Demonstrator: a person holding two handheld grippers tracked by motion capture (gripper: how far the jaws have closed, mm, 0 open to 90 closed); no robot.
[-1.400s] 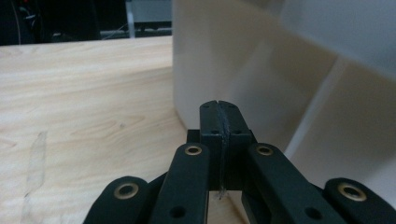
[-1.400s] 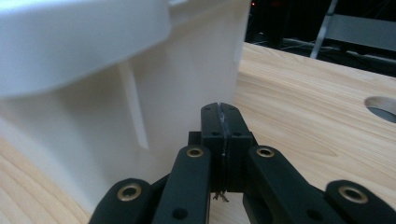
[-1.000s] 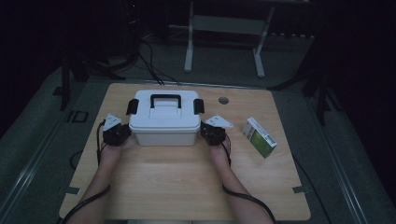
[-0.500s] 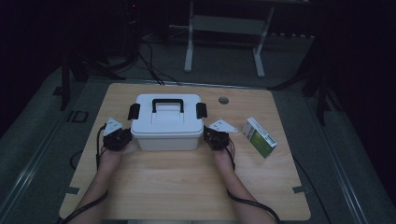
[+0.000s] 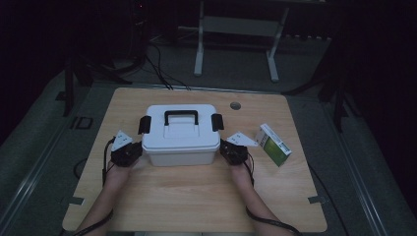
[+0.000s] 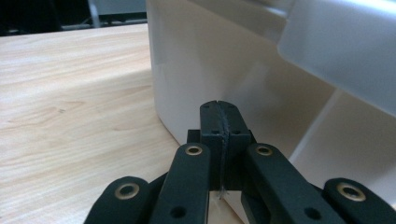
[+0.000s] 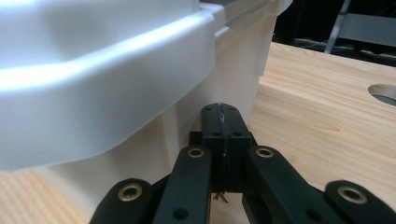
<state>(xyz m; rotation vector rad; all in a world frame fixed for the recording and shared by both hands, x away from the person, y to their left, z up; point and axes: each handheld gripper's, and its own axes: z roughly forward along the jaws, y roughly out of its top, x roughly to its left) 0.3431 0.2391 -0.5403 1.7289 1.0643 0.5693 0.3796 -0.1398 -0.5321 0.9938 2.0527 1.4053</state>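
A white lidded storage box point(image 5: 181, 132) with a black handle and two black latches stands mid-table. My left gripper point(image 5: 139, 151) is at its left wall and my right gripper point(image 5: 223, 150) at its right wall, each held from below by a hand. In the left gripper view the jaws point(image 6: 219, 109) are shut with nothing between them, tips against the box wall point(image 6: 224, 56) under the lid's rim. The right gripper view shows my right gripper point(image 7: 222, 112) the same way, shut and empty, pressed to the box side point(image 7: 116, 70) below the overhanging lid.
A green and white carton point(image 5: 273, 144) lies on the wooden table point(image 5: 196, 196) just right of the right gripper. A round cable hole point(image 5: 235, 105) sits behind the box. Cables trail from both grippers toward the front edge. Dark stands fill the floor beyond.
The box and both grippers have slid together toward the table's front edge. Both stay shut against its sides. The carton has not moved.
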